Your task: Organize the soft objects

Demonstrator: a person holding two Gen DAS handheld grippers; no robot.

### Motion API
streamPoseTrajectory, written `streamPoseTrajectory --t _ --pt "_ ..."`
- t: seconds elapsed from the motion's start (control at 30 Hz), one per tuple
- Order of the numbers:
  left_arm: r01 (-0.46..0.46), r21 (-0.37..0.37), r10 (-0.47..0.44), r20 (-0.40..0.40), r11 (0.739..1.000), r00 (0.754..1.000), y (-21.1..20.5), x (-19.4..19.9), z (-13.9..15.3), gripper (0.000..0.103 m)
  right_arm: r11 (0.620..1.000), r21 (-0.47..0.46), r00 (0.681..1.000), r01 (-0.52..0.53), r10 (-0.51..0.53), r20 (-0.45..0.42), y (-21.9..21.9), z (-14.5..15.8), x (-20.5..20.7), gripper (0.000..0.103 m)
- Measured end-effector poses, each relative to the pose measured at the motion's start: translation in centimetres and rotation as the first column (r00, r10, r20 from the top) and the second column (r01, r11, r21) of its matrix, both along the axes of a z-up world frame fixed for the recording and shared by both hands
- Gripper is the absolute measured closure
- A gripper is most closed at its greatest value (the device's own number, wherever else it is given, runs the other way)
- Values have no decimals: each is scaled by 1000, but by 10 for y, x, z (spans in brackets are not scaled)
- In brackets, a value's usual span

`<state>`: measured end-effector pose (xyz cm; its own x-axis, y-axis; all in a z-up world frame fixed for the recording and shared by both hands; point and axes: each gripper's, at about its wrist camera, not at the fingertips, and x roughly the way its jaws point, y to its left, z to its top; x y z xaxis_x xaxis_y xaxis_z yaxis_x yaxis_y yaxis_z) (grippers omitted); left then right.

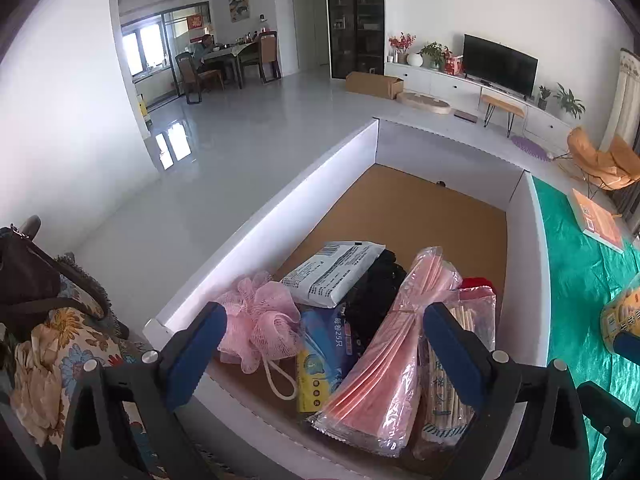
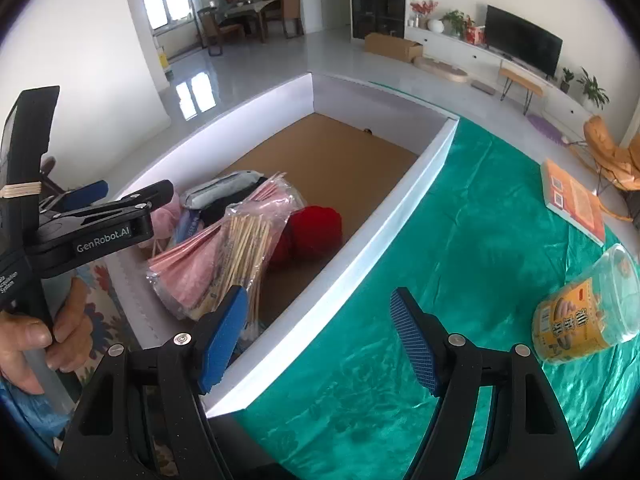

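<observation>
Box: the white-walled cardboard box [image 2: 360,216] is holding the soft goods, pink mesh bath pouf [image 1: 260,320] included.
Left gripper [image 1: 324,340]: fingers are standing apart, empty, above the pile.
Right gripper [image 2: 320,340]: fingers are gaping, empty, straddling the box wall.
Next target, likely: the clear plastic tub with a yellow label [image 2: 584,308] is lying tilted on the green bench cloth [image 2: 480,220], to the right of the right fingers, nearer that hand.

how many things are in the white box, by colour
Pink: 2, the pink mesh bath sponge and the clear bag of pink strips
Red: 1, the red yarn ball
Black: 1, the black knitted cloth
Blue: 1, the blue and yellow packet
White: 1, the white printed pouch
Tan: 1, the bag of wooden sticks
Total: 7
</observation>
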<state>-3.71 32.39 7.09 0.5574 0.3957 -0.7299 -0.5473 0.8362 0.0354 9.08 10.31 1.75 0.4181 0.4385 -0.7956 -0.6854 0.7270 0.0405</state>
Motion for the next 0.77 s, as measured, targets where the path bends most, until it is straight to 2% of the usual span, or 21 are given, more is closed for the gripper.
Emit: streamPoseTrajectory --t 0.57,0.77 --pt "27 39 -27 -14 999 1000 -6 -5 2 5 999 -38 1000 -22 22 11 18 -4 -15 26" --pt "66 9 -67 68 998 995 -12 -15 5 4 999 -48 1000 -17 17 13 19 -6 -16 26"
